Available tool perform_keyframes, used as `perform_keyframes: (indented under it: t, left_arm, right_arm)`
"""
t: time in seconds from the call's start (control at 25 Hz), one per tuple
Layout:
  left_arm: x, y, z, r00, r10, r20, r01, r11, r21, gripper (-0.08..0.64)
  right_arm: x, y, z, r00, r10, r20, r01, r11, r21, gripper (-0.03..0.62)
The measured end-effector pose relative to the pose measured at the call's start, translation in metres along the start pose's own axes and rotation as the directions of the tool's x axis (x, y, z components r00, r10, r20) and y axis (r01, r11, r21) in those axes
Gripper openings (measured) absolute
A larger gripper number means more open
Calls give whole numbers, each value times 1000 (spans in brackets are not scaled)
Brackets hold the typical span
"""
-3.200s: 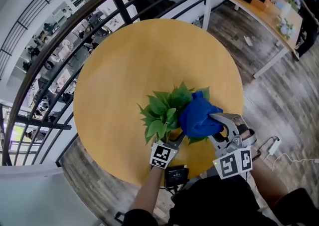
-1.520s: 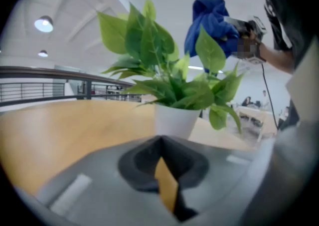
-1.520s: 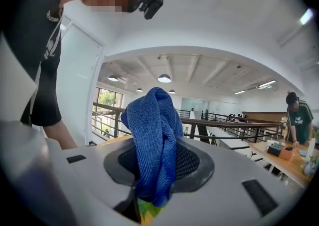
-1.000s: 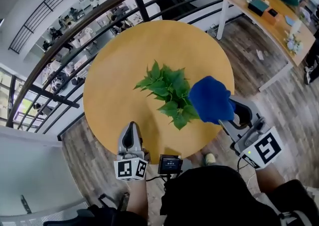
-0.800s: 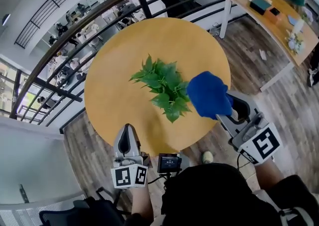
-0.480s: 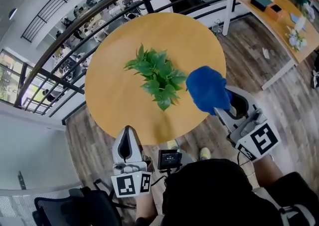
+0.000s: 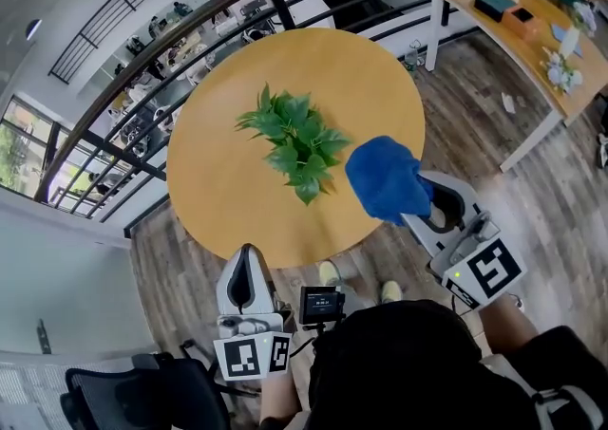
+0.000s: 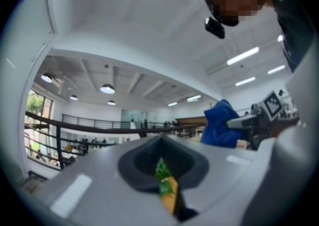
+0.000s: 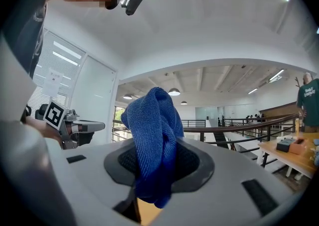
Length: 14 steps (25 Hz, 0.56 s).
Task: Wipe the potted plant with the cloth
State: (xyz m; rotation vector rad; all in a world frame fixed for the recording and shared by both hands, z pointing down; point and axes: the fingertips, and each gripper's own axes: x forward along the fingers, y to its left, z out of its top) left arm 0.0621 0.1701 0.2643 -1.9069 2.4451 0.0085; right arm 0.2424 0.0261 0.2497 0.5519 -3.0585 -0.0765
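Left gripper (image 7: 246, 259) is clenched empty, held off the near edge of the table (image 7: 214, 193). Potted plant (image 7: 293, 141) is stood mid-table, untouched. Blue cloth (image 7: 385, 178) is pinched in the right gripper (image 7: 416, 210), just right of the leaves. Cloth should be brought leftward and dragged lightly along the leaves, so the pot isn't tipped.

On the table (image 7: 218, 181), potted plant (image 7: 296, 141) — cloth (image 7: 385, 178) at its right.
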Motion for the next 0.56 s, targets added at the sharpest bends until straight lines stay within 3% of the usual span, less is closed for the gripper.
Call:
perform_keyframes:
  t: [0.56]
  left_arm:
    - [-16,-3,-1,1000,18,-16,-18,1000,-16,-3]
  right_arm:
    - [0,13,3,999,43,-28,-43,999,-10,137]
